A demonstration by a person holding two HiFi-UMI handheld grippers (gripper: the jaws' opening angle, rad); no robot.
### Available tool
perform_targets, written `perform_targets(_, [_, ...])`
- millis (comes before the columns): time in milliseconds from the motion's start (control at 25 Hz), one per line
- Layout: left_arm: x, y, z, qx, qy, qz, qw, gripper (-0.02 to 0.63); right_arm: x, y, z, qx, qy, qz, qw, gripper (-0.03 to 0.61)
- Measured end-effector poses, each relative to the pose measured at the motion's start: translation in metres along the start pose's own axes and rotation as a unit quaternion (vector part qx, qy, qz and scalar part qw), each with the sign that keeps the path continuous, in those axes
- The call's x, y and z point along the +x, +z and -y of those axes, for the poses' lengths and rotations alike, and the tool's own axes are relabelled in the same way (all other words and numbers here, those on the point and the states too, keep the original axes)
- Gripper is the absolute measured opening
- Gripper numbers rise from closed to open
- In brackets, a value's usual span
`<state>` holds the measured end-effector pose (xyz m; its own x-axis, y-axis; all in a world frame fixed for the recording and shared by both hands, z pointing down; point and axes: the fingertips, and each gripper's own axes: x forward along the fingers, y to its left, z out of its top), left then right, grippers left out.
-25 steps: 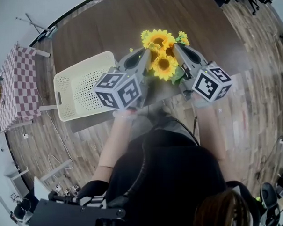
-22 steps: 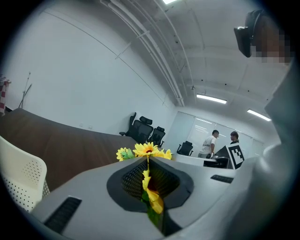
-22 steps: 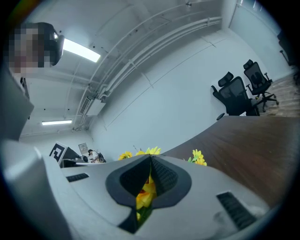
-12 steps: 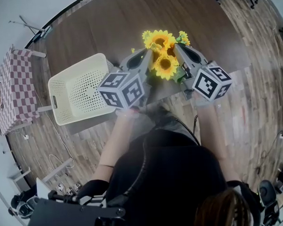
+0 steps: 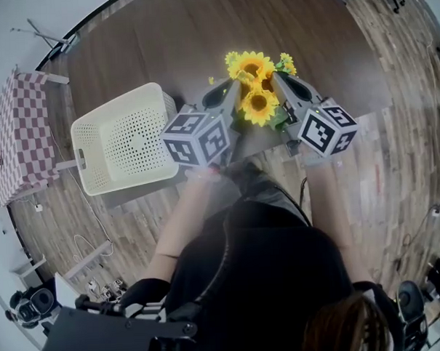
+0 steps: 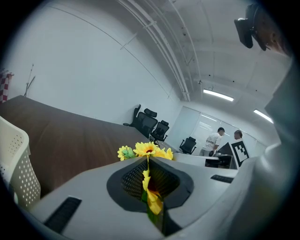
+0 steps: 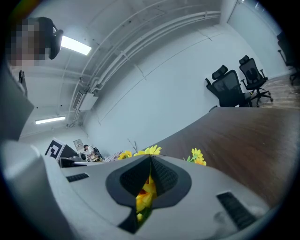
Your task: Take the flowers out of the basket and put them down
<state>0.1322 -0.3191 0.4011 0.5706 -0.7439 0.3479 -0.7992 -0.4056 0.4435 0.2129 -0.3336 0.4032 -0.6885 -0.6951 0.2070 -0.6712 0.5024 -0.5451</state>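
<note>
A bunch of yellow sunflowers [image 5: 254,81] is held just right of the cream perforated basket [image 5: 124,142], over the near part of the dark wooden table [image 5: 163,43]. My left gripper [image 5: 234,89] is shut on the bunch from the left, and my right gripper [image 5: 277,78] is shut on it from the right. In the left gripper view, yellow petals and a green stem [image 6: 152,199] are pinched between the closed pads of the left gripper [image 6: 148,158], with blooms [image 6: 146,150] above its tip. The right gripper [image 7: 150,158] likewise pinches petals [image 7: 145,192], with blooms [image 7: 146,151] beyond it.
The basket interior looks empty. A table with a red chequered cloth [image 5: 25,132] stands at the far left. Office chairs [image 7: 234,86] stand beyond the table's far end. Two people [image 6: 220,140] stand far off in the room. Wood floor surrounds the table.
Both grippers, with the bunch between them, have drifted slightly to the right, away from the basket. Both grips are unchanged.
</note>
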Motion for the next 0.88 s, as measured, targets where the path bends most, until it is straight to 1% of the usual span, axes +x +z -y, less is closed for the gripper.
perform_targets(520, [0.017, -0.020, -0.014, -0.012, 0.010, -0.021, 0.9996, 0.008, 0.007, -0.019, 0.020, 0.008, -0.014, -0.025, 1.000, 0.006])
perform_targets(880, [0.020, -0.024, -0.016, -0.017, 0.003, -0.020, 0.9996, 0.008, 0.008, -0.024, 0.026, 0.015, -0.024, -0.027, 0.999, 0.006])
